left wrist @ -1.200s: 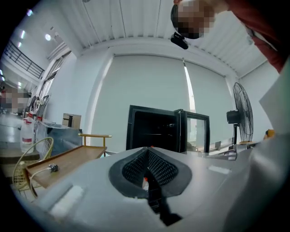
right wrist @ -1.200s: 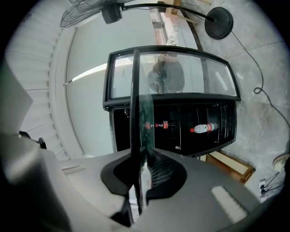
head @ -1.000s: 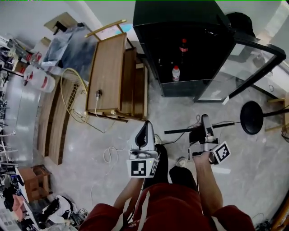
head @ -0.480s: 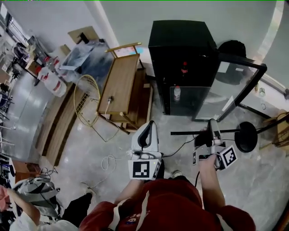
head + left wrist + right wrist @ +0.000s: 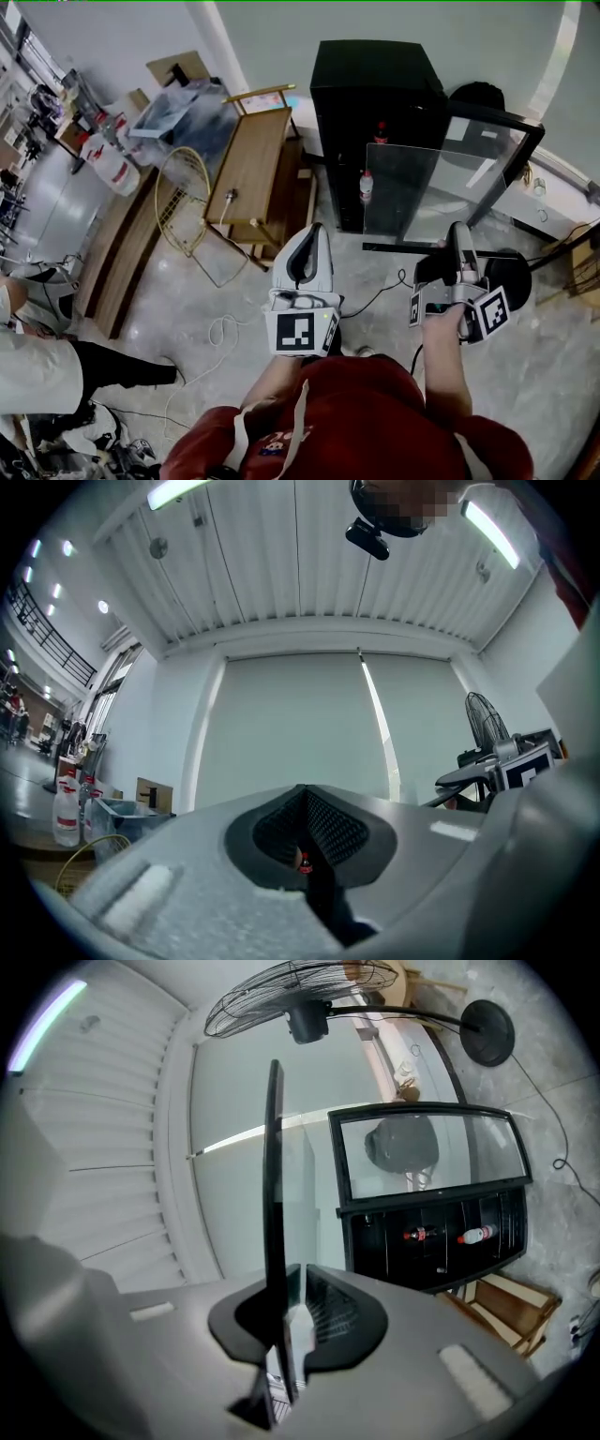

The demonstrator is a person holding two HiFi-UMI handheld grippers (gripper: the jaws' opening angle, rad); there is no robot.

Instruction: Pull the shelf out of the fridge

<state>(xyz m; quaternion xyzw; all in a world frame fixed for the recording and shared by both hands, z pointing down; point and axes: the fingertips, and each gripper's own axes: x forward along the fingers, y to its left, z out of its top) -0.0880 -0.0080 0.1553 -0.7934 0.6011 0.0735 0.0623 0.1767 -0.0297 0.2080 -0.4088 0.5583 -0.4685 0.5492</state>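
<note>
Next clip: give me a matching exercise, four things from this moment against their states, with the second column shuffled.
Things:
1. glass shelf
2. left claw
3. white bottle
4. fridge door

States:
A. inside the fridge
B. shut, nothing in it
C. gripped by the right claw
D. swung open

Pairs: 1-C, 2-B, 3-A, 4-D

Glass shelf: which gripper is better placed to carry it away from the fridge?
Right. The right gripper clamps the glass shelf by its black edge, outside the fridge. The left gripper is shut on nothing, off to the side.
</note>
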